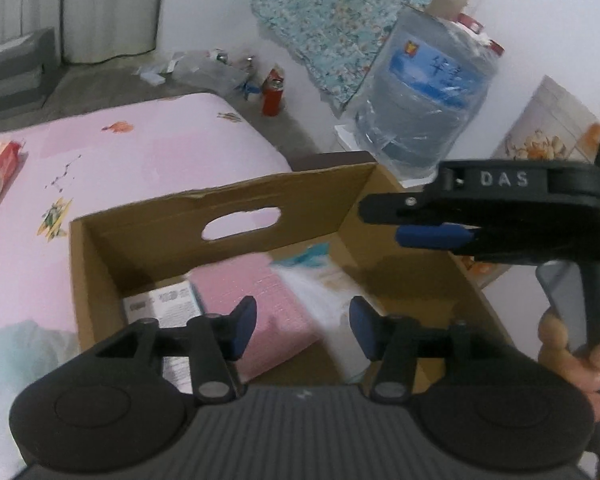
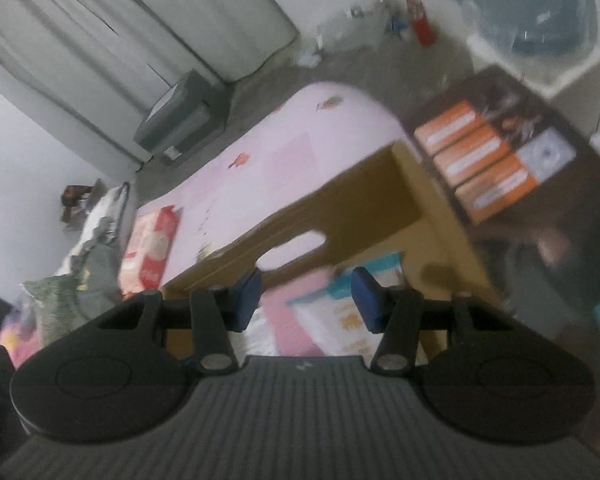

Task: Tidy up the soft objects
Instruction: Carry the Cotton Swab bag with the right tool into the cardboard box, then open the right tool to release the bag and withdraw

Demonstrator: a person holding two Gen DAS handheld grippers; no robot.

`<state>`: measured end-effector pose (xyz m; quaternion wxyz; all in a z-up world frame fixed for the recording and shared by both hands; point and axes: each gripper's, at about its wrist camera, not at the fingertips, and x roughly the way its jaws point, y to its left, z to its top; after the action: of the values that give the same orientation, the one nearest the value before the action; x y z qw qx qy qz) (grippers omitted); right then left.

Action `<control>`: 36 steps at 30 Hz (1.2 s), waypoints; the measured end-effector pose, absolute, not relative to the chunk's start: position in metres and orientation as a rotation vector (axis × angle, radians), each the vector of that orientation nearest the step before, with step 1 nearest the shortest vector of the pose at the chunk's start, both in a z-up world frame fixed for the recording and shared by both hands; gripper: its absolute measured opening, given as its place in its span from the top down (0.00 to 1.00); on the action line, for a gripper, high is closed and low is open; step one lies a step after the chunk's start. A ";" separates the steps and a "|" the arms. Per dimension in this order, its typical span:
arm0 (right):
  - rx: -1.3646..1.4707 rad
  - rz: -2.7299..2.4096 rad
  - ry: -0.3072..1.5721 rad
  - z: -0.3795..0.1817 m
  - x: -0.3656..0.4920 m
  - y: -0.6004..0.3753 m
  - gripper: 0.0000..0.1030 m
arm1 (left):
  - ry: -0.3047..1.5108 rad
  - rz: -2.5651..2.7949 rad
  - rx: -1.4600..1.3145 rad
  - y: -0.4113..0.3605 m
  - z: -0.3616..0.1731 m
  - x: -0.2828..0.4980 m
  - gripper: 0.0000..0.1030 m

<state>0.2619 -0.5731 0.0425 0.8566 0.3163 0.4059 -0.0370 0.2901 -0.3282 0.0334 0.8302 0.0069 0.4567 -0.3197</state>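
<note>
A bed with a pink sheet (image 1: 148, 160) fills the left of both views, and against its edge sits an open cardboard box (image 1: 112, 248) with a hand-hole in its far wall. Inside the box lie a folded pink cloth (image 1: 260, 300) and a white fluffy item (image 1: 312, 300), with a small printed packet (image 1: 164, 300) beside them. The left gripper (image 1: 302, 328) hangs over the box, jaws spread and empty, while the right gripper (image 2: 306, 300) does likewise.

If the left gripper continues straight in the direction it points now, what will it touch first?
Most likely the pink folded cloth inside the cardboard box. The left gripper is open and empty, aimed down into the box; the cloth lies directly ahead between its fingers, though depth is uncertain.
</note>
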 end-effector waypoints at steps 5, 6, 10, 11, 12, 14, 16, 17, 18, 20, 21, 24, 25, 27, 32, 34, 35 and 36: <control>0.670 -0.057 0.842 0.036 0.258 -0.569 0.52 | 0.928 -0.653 0.011 -0.292 0.052 0.285 0.45; 0.672 -0.055 0.846 0.036 0.254 -0.567 0.52 | 0.918 -0.648 0.008 -0.284 0.057 0.283 0.45; 0.705 -0.015 0.892 0.034 0.244 -0.552 0.52 | 0.873 -0.624 -0.001 -0.251 0.076 0.274 0.41; 0.709 -0.004 0.916 0.031 0.244 -0.546 0.52 | 0.863 -0.617 -0.004 -0.242 0.079 0.270 0.41; 0.709 -0.003 0.935 0.026 0.245 -0.542 0.52 | 0.854 -0.611 -0.008 -0.234 0.083 0.267 0.40; 0.707 -0.016 0.989 0.011 0.250 -0.535 0.52 | 0.834 -0.595 -0.017 -0.215 0.087 0.259 0.39; 0.719 -0.039 1.023 -0.007 0.259 -0.532 0.53 | 0.817 -0.574 -0.019 -0.196 0.090 0.251 0.38; 0.722 -0.052 1.028 -0.014 0.263 -0.532 0.53 | 0.811 -0.565 -0.018 -0.187 0.091 0.247 0.37; 0.730 -0.068 1.027 -0.020 0.267 -0.533 0.53 | 0.804 -0.550 -0.017 -0.176 0.092 0.242 0.36; 0.754 -0.084 1.007 -0.030 0.274 -0.535 0.54 | 0.790 -0.523 -0.013 -0.160 0.092 0.235 0.33; 0.757 -0.092 0.993 -0.033 0.276 -0.536 0.54 | 0.783 -0.507 -0.014 -0.151 0.092 0.232 0.32; 0.780 -0.101 0.952 -0.035 0.283 -0.539 0.54 | 0.761 -0.465 -0.028 -0.124 0.090 0.220 0.27; 0.798 -0.102 0.944 -0.034 0.282 -0.539 0.53 | 0.759 -0.453 -0.031 -0.116 0.089 0.217 0.26; 0.832 -0.102 0.935 -0.031 0.278 -0.541 0.52 | 0.760 -0.430 -0.041 -0.104 0.086 0.211 0.26; 0.731 -0.129 0.916 0.001 0.246 -0.534 0.45 | 0.764 -0.373 -0.078 -0.066 0.074 0.198 0.21; 0.679 -0.166 0.939 0.004 0.237 -0.529 0.40 | 0.773 -0.357 -0.085 -0.052 0.069 0.193 0.20; 0.663 -0.180 0.959 0.001 0.235 -0.528 0.40 | 0.776 -0.356 -0.085 -0.047 0.067 0.190 0.19; 0.657 -0.201 0.979 -0.003 0.235 -0.528 0.40 | 0.780 -0.353 -0.087 -0.042 0.066 0.188 0.17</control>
<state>0.2345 -0.5281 -0.0032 0.8264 0.3093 0.4609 -0.0944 0.1876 -0.0425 0.0659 0.9089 -0.0420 0.3779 -0.1711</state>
